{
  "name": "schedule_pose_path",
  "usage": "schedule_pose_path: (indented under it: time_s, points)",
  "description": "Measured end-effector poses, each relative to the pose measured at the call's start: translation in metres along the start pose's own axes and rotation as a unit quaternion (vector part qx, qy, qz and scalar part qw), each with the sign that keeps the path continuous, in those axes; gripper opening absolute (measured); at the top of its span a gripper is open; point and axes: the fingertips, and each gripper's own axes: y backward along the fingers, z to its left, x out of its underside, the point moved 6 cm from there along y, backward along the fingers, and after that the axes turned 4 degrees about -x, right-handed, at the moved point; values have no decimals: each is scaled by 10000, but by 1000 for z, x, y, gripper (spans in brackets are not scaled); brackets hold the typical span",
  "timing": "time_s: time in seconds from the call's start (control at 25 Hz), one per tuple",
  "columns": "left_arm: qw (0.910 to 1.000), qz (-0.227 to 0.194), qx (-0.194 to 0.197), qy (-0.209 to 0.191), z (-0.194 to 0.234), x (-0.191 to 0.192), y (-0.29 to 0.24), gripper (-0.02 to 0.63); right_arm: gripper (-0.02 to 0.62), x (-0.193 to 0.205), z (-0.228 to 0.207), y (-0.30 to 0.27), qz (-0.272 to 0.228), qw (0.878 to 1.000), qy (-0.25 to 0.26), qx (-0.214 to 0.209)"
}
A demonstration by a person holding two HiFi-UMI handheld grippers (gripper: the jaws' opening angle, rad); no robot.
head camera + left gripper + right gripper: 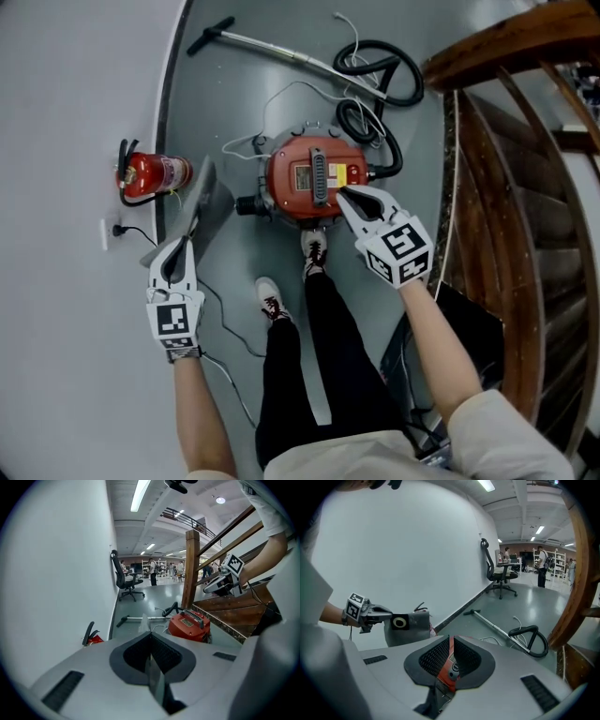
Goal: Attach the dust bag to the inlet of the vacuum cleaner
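The person's forearms (441, 347) and dark-trousered legs (319, 356) fill the bottom of the head view, closest to the lens; the wooden staircase (525, 187) takes the whole right side, and the grey floor (234, 94) runs up the middle; at centre stands the red vacuum cleaner (314, 178), its black hose (380, 84) coiled toward the upper right; just left of it hangs the grey dust bag (208, 199), with a fire extinguisher (150, 174) further left by the wall; the left gripper (184, 244), lower left, has its fingers pinched on the bag's lower edge, the cloth showing as a thin sheet between the pads in the left gripper view; the right gripper (347, 195) has its fingers pressed together with nothing in them, tips over the lid's lower right

The bag's long axis rises from the left fingers toward the upper right, its far edge near a dark stub (247, 204) on the machine's lower left, possibly the inlet; the bag's ringed collar (399, 622) shows in the right gripper view; the left hand is the nearer one, so the bag likely has to travel rightward
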Motion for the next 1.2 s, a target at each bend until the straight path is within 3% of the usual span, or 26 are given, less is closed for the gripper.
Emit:
schedule_pose_path:
  time_s: [0.2, 0.36, 0.48, 0.88, 1.2]
  points:
    - [9999, 87, 51, 122, -5, 27, -31, 7, 32, 25, -19, -30, 108, 9998, -158, -21]
    - [9993, 191, 113, 306, -11, 40, -54, 8, 40, 42, -31, -48, 84, 9976, -661, -174]
    - [9988, 204, 146, 415, -16, 48, -66, 8, 115, 55, -35, -58, 177, 9946, -991, -266]
    - [9974, 491, 249, 457, -36, 74, -100, 8, 137, 77, -41, -77, 329, 9941, -1026, -84]
    - [9954, 657, 313, 615, -52, 90, -116, 8, 149, 81, -39, -82, 195, 9931, -1134, -226]
